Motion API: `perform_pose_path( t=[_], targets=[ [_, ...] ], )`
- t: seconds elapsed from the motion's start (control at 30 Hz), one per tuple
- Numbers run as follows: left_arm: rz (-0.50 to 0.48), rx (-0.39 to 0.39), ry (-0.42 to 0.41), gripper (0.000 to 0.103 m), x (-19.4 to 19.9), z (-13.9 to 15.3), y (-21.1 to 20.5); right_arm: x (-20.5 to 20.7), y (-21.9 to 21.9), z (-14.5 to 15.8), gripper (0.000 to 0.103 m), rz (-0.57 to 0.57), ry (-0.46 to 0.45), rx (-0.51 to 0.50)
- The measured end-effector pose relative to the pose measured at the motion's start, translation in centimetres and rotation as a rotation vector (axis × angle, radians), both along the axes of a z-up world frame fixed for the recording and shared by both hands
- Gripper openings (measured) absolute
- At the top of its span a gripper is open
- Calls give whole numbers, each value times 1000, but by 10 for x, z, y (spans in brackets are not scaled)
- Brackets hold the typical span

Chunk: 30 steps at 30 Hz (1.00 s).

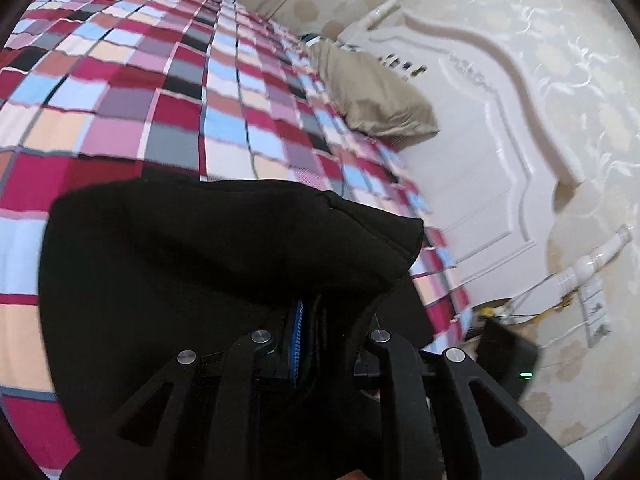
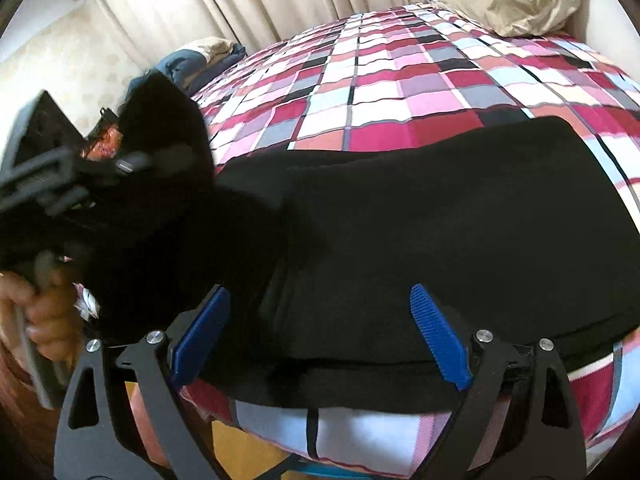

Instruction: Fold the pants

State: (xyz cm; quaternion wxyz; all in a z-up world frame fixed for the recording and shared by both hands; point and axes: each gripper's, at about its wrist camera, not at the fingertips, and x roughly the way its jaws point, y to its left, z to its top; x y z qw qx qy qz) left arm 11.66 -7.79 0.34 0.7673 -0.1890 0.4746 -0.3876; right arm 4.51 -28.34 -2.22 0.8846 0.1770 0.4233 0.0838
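the black pants [image 2: 440, 240] lie on the checked bed [image 2: 400, 92], partly folded. the left gripper [image 1: 304, 336], clamped on one end, holds it above the rest. the right gripper [image 2: 320, 332] gapes wide, empty, over the near edge. laying down and smoothing remain.

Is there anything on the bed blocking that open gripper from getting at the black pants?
Nothing visible does. The right gripper stands open just above the black pants, which lie on the checked bedspread. The pillow sits far off at the headboard. The left gripper is already shut on the cloth.
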Motion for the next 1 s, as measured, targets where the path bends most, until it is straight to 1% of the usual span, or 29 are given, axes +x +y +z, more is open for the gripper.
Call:
perform_pose_path(
  t=[0.1,0.33,0.57,0.7,0.9,1.0],
  targets=[
    [18,71,-4,15,-1,-12,-16,-4,-8,0,92,-10,0,23],
    [49,161,-2,16,-1,-30,-32,-13,-19,0,92,-19,-4,62],
    [62,168,-7,18,-2,-32,-34,-17,-25,-1,92,-25,0,105],
    [59,183,-20,20,-4,-31,-39,-20,-28,-2,92,-25,-4,132],
    [61,197,-20,21,-6,-27,-41,-21,-40,-5,92,-20,-9,223],
    [61,198,-24,27,-9,-23,-45,-23,-47,-8,92,-18,-13,278]
  ],
)
